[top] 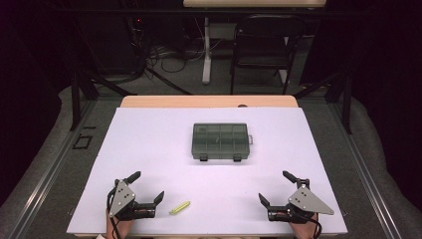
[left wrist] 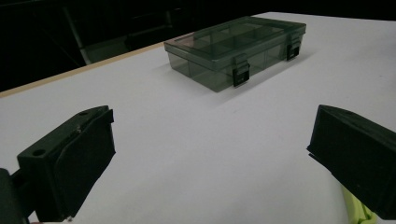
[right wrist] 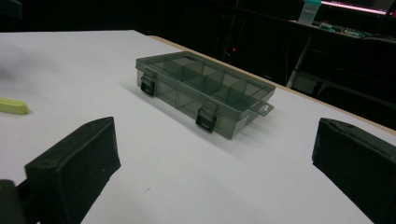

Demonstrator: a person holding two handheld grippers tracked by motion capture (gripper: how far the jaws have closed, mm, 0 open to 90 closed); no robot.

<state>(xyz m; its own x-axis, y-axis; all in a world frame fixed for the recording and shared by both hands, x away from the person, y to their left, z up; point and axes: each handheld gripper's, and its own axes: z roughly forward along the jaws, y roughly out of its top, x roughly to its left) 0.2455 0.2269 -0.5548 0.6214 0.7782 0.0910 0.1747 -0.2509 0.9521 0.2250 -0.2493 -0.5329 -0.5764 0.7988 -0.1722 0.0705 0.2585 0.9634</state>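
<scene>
We are looking first at the yellow-green stick (top: 179, 207), which is lying flat on the white sheet (top: 164, 149) well in front of the smoky grey box (top: 220, 141), on the person's side of it and off toward its left. The stick is lying just beside the left gripper (top: 148, 187), whose jaws are standing spread wide with nothing between them and are not touching it; in the left gripper view a scrap of the stick (left wrist: 358, 211) is peeking out under the jaw on the picture's right. The box (left wrist: 236, 51), our landmark, is sitting closed in the middle of the sheet, its two dark latches facing the person, a small tab sticking out on its right end, and dividers showing through the lid. In front of the box and to its right, the right gripper (top: 279, 188) is resting near the sheet's near edge, and its jaws too are standing wide apart and empty. In the right gripper view we are seeing the box (right wrist: 205, 91) ahead between those jaws, with the stick (right wrist: 13, 106) far off at the picture's left edge. Behind the box, the sheet is ending at the wooden table edge (top: 209, 101), and beyond that a dark folding chair (top: 261, 47) is standing on the floor.
</scene>
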